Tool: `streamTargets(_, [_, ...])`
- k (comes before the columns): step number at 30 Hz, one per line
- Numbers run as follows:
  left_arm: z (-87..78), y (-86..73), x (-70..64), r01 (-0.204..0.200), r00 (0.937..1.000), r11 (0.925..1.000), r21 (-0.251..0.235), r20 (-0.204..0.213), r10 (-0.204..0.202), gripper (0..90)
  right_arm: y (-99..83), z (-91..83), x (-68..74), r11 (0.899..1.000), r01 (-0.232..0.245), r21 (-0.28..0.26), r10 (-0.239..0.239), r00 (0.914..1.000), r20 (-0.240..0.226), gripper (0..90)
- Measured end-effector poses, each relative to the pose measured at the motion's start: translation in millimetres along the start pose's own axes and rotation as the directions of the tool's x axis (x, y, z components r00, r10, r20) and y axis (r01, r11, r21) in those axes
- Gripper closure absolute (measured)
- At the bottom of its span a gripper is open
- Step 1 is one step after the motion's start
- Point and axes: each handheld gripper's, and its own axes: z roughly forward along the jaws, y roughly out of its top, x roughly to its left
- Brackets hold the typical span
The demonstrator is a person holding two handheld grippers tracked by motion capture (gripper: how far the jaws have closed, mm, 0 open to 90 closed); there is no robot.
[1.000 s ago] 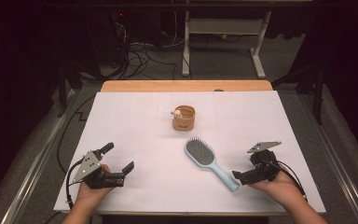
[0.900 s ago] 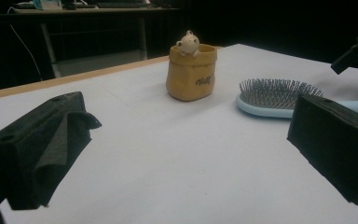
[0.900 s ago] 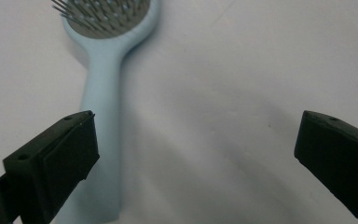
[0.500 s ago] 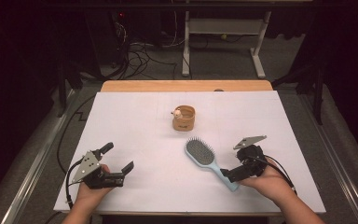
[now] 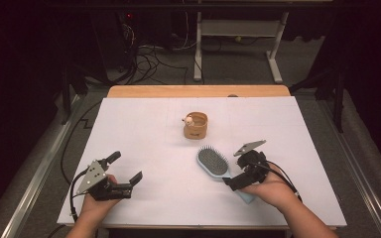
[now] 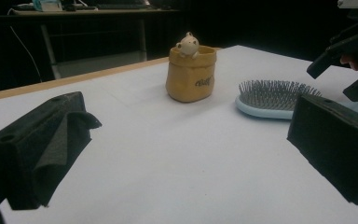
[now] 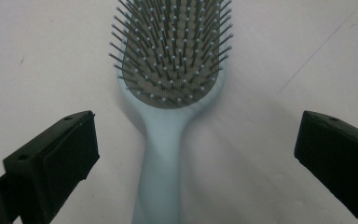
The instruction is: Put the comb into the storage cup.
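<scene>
Right hand-held gripper [image 5: 234, 184] hovers low over the near right part of the white table [image 5: 144, 129], its two black jaws spread wide apart on either side of the handle of a pale blue hairbrush [image 5: 217, 167]. In the right gripper view the hairbrush [image 7: 168, 93] lies flat with its bristles up, the handle running between the jaws, neither of which touches it. The brush head points toward the far left, and nothing lies between the jaws and the handle. Just beyond the brush, near the table's middle, stands a small tan pouch-shaped pot [image 5: 195, 125] with a little pale figure peeking over its rim. Left hand-held gripper [image 5: 125, 171] rests at the near left, well apart from the brush, jaws also apart and holding nothing.
</scene>
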Motion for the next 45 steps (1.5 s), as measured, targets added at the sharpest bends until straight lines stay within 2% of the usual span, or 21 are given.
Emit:
streamTargets(11, [-0.5, 0.2, -0.2, 0.002, 1.0, 1.0, 0.005, 0.002, -0.002, 0.2, 15.6, 10.7, 4.8, 1.0, 0.005, 0.025, -0.005, 1.0, -0.006, 0.5])
streamTargets(12, [-0.4, 0.2, 0.5, -0.008, 0.9999, 1.0, 0.003, 0.007, 0.008, 0.2, 15.6, 10.7, 4.8, 1.0, 0.005, 0.025, -0.005, 1.0, -0.006, 0.5])
streamTargets(16, [-0.5, 0.1, 0.6, -0.011, 0.9999, 0.9999, 0.004, 0.009, 0.011, 0.2, 21.1, 15.5, 6.2, 0.999, 0.023, 0.031, -0.023, 0.9997, -0.005, 0.4])
streamTargets(33, [-0.7, 0.8, 0.3, 0.0, 1.0, 1.0, -0.001, 0.003, 0.0, 0.3, 40.2, 35.0, 8.4, 0.998, 0.041, 0.056, -0.041, 0.9991, -0.011, 0.4])
streamTargets(34, [-0.8, 0.8, 0.7, -0.004, 1.0, 1.0, 0.001, 0.005, 0.004, 0.2, 42.2, 37.1, 9.6, 0.997, 0.031, 0.064, -0.031, 0.9995, -0.007, 0.4])
streamTargets(40, [-0.9, 0.9, 0.8, -0.005, 1.0, 1.0, 0.002, 0.007, 0.005, 0.2, 49.2, 45.2, 10.4, 0.996, 0.033, 0.088, -0.032, 0.9993, -0.018, 0.5])
streamTargets(43, [-0.9, 0.9, 1.1, -0.008, 0.9999, 1.0, 0.003, 0.008, 0.008, 0.3, 53.5, 48.4, 10.0, 0.995, 0.046, 0.093, -0.045, 0.9989, -0.011, 0.5])
streamTargets(45, [-1.0, 0.9, 1.0, -0.008, 0.9999, 1.0, 0.003, 0.009, 0.008, 0.2, 54.8, 49.2, 10.3, 0.994, 0.038, 0.101, -0.037, 0.9993, -0.008, 0.5])
